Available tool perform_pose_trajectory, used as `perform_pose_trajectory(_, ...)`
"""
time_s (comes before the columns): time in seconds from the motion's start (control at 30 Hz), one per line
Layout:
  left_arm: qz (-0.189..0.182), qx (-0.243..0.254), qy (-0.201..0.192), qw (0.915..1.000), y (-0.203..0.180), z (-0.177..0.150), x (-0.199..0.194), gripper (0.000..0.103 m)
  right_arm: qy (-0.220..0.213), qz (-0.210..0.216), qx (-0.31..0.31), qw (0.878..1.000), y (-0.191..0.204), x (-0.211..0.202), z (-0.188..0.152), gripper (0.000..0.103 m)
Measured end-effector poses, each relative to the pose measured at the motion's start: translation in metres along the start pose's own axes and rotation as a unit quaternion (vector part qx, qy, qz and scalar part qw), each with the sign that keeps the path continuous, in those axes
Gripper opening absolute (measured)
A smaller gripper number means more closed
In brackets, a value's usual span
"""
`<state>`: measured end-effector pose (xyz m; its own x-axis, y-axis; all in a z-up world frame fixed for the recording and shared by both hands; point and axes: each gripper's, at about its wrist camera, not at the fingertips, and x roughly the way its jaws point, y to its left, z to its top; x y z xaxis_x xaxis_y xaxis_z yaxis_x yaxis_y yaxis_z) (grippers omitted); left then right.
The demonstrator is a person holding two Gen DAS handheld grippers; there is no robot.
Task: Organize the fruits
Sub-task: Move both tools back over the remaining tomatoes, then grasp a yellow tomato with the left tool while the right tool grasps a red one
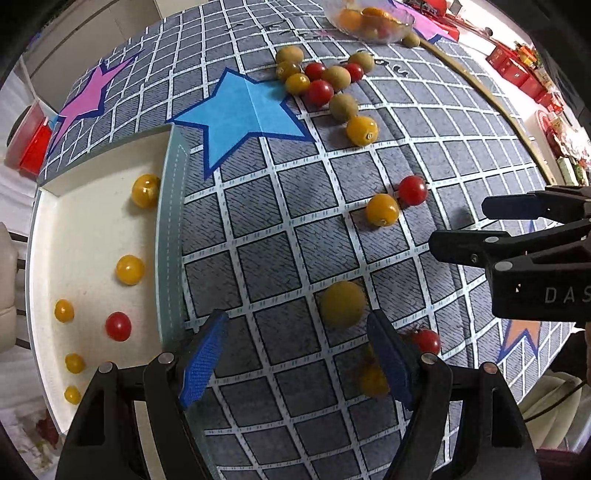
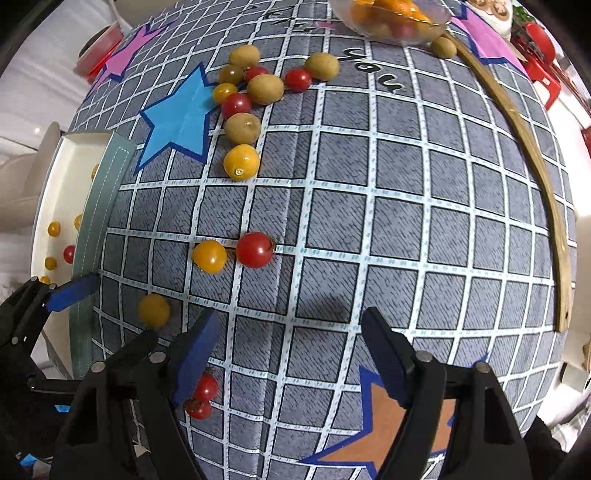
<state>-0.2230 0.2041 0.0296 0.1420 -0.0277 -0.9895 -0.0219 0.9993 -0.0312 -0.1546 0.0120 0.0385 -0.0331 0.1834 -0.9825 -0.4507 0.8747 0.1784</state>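
Left gripper [image 1: 295,354]: jaws wide, nothing between them, hovering low over the checked mat [image 1: 280,229] near its left edge
Right gripper [image 2: 286,354]: jaws wide too, holding nothing, above the mat's near part beside an orange star [image 2: 399,432]
Nearest fruit: a blurred yellow fruit [image 1: 342,303] lies just ahead of the left gripper's right finger; a red tomato [image 1: 427,340] and another yellow one [image 1: 373,380] sit just right of that finger
Mid-mat pair: yellow tomato [image 2: 209,256] touching a red tomato [image 2: 255,249], near the mat's middle
Far cluster: mixed red, yellow and brownish-green fruits [image 2: 255,88] beside the blue star [image 2: 177,118], toward the far edge
White tray [image 1: 88,236]: off the mat's left edge, already holding several yellow tomatoes and one red
Glass bowl [image 2: 395,18]: at the far edge, with fruit in it
Step in hand: judged as picking loose fruit off the mat; many remain
Next move: likely shift the left gripper right to centre on the yellow fruit, lower, then close gently so it neither rolls nor bruises
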Motion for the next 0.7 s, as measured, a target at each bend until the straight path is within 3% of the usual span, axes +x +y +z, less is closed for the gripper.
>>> perform_pose_trajectory(0.4, 0.025, -0.014, 0.009, 0.9995, -0.013, 0.001, 0.019, 0.078, -0.02, 0.0, -0.027, 0.999, 0.019, 0.024, 0.036, 0.066)
perform_pose_trajectory(0.47, 0.023, -0.02, 0.011, 0.9995, -0.008, 0.0, 0.022, 0.071, -0.023, -0.003, -0.035, 0.999, 0.024, 0.025, 0.043, 0.064)
perform_pose_trajectory(0.6, 0.029, -0.022, 0.01, 0.9993, -0.01, 0.001, 0.027, 0.071, -0.031, -0.013, -0.046, 0.998, 0.032, 0.026, 0.048, 0.055)
perform_pose_trajectory(0.7, 0.018, -0.023, 0.011, 0.9995, -0.013, 0.0, 0.027, 0.062, -0.032, -0.02, -0.051, 0.998, 0.046, 0.03, 0.052, 0.047)
